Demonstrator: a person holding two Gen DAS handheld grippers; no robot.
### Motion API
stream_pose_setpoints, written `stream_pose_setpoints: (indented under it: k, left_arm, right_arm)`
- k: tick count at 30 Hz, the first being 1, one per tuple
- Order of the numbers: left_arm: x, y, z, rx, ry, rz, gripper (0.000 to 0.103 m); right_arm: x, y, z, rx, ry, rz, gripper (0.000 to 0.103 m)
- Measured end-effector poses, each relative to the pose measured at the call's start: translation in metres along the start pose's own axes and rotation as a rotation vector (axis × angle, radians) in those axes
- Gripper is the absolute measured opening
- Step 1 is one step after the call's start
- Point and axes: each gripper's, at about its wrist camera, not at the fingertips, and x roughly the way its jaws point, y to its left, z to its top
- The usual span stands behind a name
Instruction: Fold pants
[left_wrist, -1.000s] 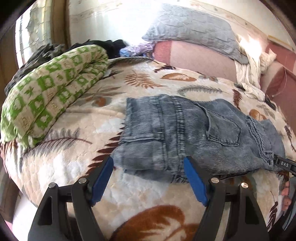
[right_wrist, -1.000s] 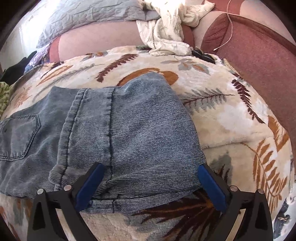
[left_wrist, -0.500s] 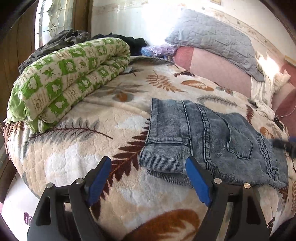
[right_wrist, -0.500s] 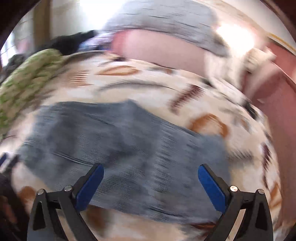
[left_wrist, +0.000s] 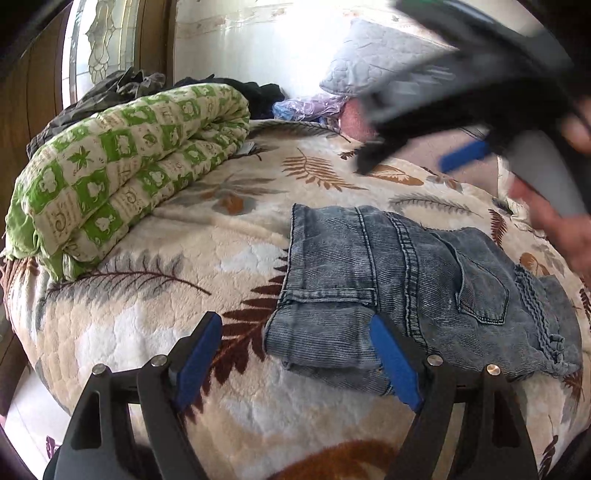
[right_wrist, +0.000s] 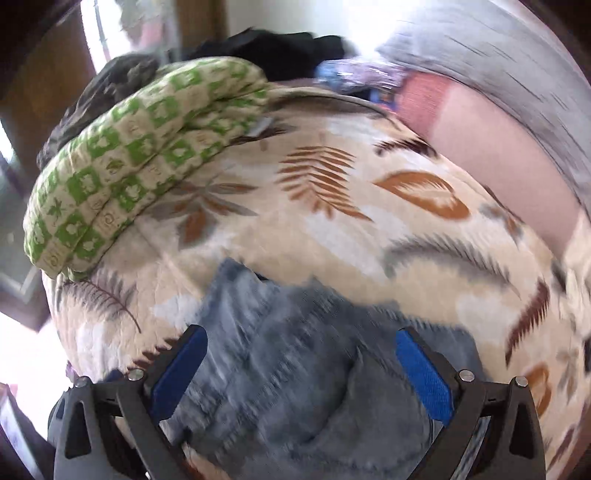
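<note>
Two grippers, both mine, both with jaws apart and nothing between the pads. My left gripper hangs tilted down at the near edge of the folded pants, its right-hand finger over the denim's near corner, the other over the leaf-print blanket. My right gripper, blurred, points steeply down over the same denim. Judged step: fold laid, hands repositioning. Next move calls for seizing an edge for a further fold. Beyond, left: a green quilt.

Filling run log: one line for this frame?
jeans: folded on bedspread | left gripper: open, empty | right gripper: open, empty, above jeans
</note>
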Motion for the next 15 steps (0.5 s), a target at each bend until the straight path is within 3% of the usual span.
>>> stream_pose_setpoints:
  k: [9,11,15]
  left_arm:
    - [0.007,-0.005,0.003,-0.001,0.01,-0.081,0.083]
    - [0.012,-0.004,0.004,-0.024,0.033,-0.112,0.083]
    - [0.019,-0.003,0.004,-0.055,0.063,-0.155,0.083]
  right_arm:
    - [0.049,0.044,0.043,-0.169,0.097,0.096,0.101]
    - [0.056,0.05,0.043,-0.184,0.117,0.122,0.092]
    - [0.07,0.059,0.044,-0.211,0.15,0.12,0.086]
